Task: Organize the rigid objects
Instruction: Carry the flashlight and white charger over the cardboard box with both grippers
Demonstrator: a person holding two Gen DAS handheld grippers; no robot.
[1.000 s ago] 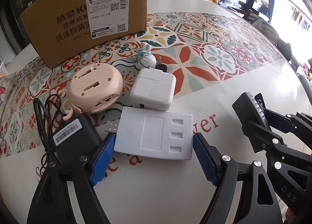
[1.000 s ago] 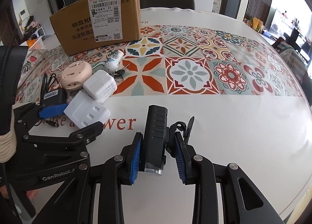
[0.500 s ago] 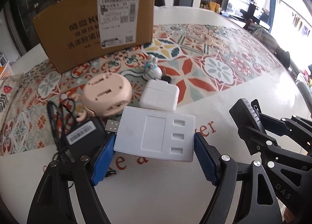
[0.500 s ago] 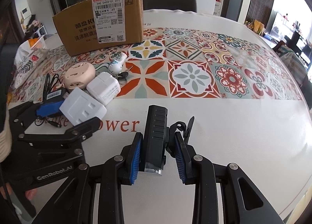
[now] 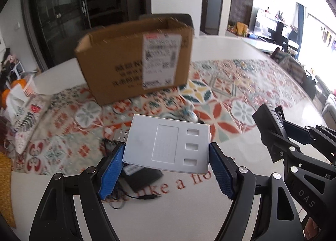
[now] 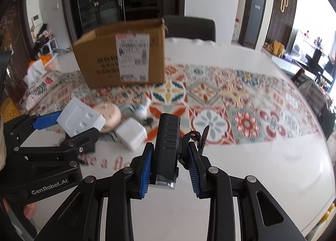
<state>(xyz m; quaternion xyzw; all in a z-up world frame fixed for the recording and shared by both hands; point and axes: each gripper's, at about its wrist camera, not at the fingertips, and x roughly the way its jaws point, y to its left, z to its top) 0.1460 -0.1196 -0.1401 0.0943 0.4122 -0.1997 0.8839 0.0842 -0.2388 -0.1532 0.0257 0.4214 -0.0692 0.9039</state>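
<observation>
Left gripper (image 5: 166, 155) pinching a flat white rectangular plastic hub (image 5: 168, 145) above the table, right gripper (image 6: 170, 164) clamping a black ribbed plastic bike light (image 6: 168, 136), open brown cardboard box (image 6: 121, 56) sitting at eleven o'clock on the patterned tablecloth (image 6: 241, 98).

Patterned tablecloth (image 6: 231, 102), dark chair (image 6: 189, 28) behind.

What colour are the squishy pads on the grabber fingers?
Blue, on black fingers. The pads show best in the left wrist view.
</observation>
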